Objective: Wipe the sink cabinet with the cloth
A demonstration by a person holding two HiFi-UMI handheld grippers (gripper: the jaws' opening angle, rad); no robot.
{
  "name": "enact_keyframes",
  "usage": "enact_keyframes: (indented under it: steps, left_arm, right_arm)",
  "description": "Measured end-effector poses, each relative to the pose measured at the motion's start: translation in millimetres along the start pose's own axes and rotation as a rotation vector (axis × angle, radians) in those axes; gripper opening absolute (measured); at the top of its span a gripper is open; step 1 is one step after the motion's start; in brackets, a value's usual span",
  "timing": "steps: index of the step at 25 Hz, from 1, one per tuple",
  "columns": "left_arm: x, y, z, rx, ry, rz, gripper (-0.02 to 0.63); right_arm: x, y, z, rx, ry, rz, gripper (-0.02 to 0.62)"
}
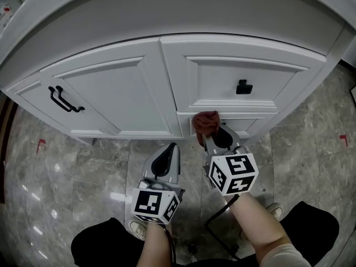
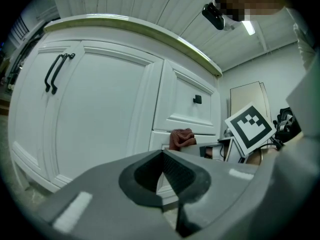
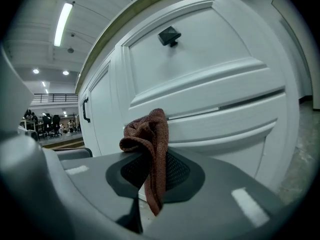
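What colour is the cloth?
Reddish brown; the cloth shows best in the right gripper view, clamped in the right tool.

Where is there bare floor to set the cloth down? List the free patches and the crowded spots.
Free: the floor left of the left gripper, before the cabinet door, up to the red tape mark; also the stretch right of the right gripper, which holds the cloth. Crowded: between the grippers, and near the shoes and black cable.

No legible text, labels or numbers visible.
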State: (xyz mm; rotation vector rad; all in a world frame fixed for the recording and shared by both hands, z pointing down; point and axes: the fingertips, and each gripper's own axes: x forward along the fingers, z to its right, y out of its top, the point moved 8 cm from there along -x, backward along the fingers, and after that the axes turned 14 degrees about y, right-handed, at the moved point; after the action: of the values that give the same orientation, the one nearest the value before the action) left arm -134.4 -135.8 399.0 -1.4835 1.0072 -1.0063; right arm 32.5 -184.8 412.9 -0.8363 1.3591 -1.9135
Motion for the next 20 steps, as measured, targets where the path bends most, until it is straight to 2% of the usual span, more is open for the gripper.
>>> enact_keyframes:
  steps: [20]
  left_arm:
    - [26, -13, 77, 0.031, -0.137, -0.028, 0.0]
  right_arm:
    - [-93, 9, 90, 0.047, -0.229, 0.038, 0.08]
